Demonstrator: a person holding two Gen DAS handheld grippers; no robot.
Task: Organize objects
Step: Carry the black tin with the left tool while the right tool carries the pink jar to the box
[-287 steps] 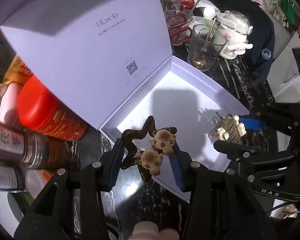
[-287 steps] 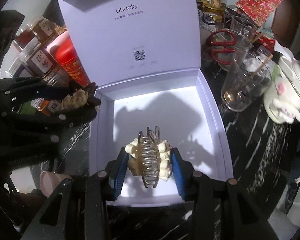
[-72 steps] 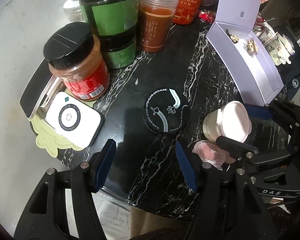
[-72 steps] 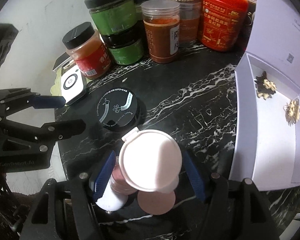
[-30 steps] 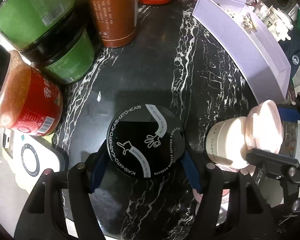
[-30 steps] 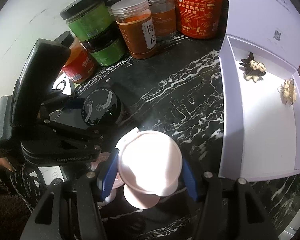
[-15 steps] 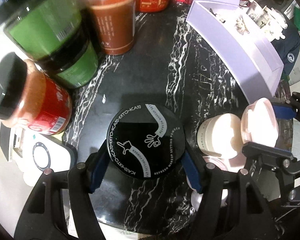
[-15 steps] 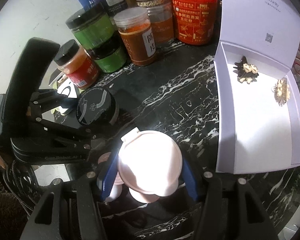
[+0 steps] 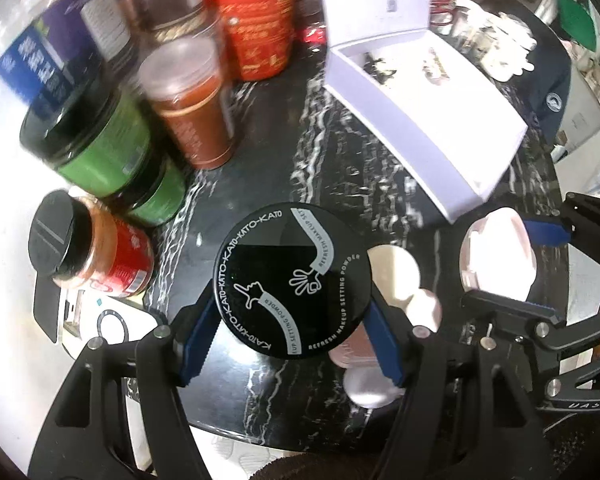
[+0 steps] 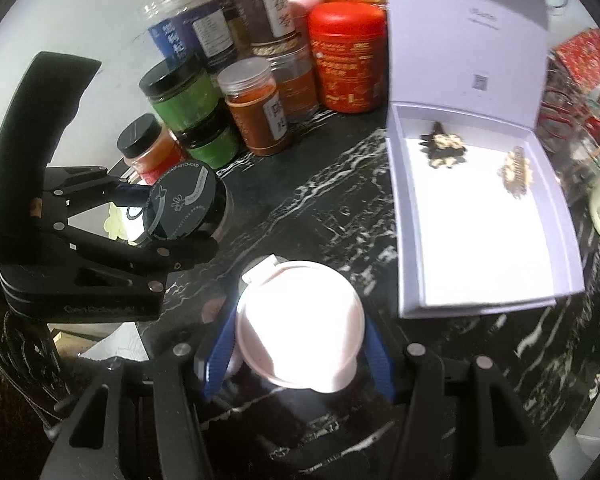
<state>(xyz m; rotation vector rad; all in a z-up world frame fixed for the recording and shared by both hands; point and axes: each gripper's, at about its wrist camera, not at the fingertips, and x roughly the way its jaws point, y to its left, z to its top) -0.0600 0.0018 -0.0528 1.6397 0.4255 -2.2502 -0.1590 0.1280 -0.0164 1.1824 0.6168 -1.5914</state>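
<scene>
My left gripper [image 9: 290, 324] is shut on a round black KATO setting-powder jar [image 9: 292, 282] and holds it above the black marble table; the jar also shows in the right wrist view [image 10: 184, 200]. My right gripper [image 10: 296, 354] is shut on a pink-lidded cream jar [image 10: 298, 322], also lifted, seen at the right of the left wrist view [image 9: 496, 256]. The open white box [image 10: 480, 216] lies to the right, with a dark hair clip [image 10: 444, 150] and a pearl hair clip [image 10: 516, 174] inside it. Two small pink round containers [image 9: 392, 272] stay on the table between the grippers.
Several jars and tins stand at the back left: green jars [image 10: 184, 96], an orange spice jar [image 10: 260, 108], a red tin [image 10: 348, 64], a red-labelled jar [image 9: 96, 252]. A white device [image 9: 112, 324] lies by the table's left edge. Glasses and scissors [image 10: 560, 120] stand behind the box.
Both grippers have risen with their jars and tilted toward the white box. The black jar and the pink-lidded jar are now off the table.
</scene>
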